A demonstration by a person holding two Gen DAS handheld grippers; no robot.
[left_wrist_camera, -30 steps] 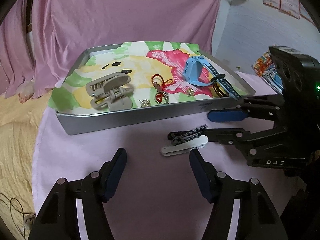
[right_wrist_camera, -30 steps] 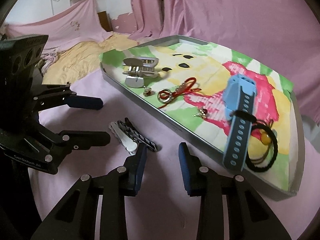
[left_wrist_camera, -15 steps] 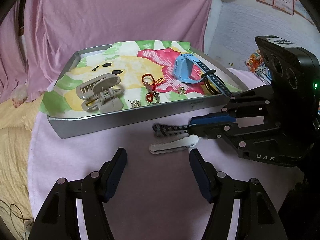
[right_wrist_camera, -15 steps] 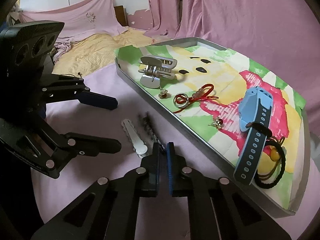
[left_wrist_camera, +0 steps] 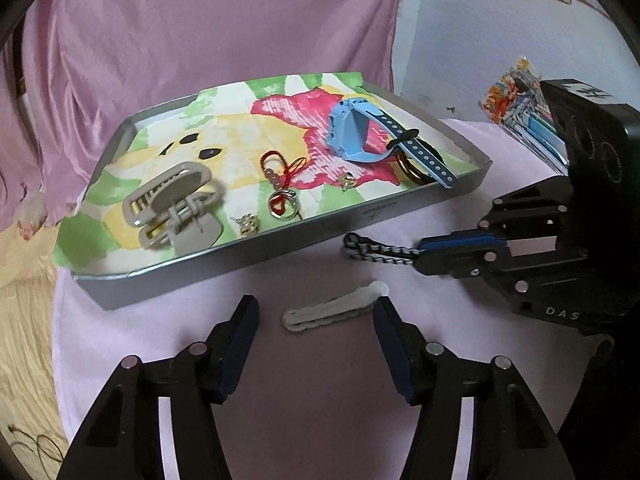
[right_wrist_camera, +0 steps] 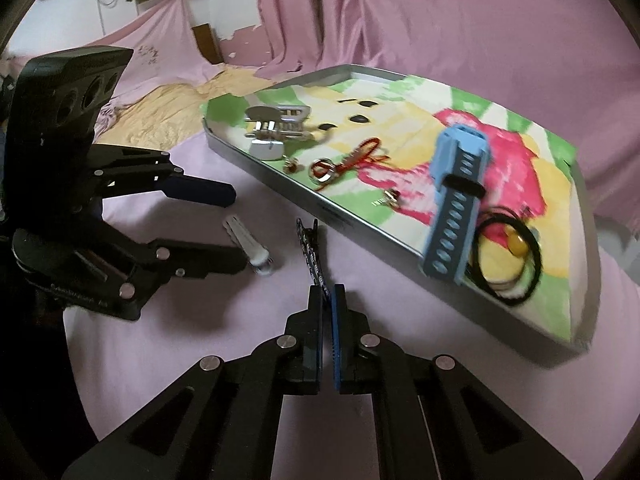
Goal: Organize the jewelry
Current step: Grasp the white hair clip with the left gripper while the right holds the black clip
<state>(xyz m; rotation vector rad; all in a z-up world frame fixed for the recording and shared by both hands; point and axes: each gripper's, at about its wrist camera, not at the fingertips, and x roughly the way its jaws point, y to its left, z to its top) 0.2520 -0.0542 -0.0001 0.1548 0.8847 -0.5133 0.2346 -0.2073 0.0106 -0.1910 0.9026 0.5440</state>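
Right gripper pinching one end of the checked hair clip, lifted beside the tray for transfer; left gripper, spread wide, brackets the white clip on the cloth

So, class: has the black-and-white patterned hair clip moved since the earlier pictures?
Yes. The black-and-white patterned hair clip, pinched by the right gripper, has parted from the white hair clip and shifted toward the grey metal tray.
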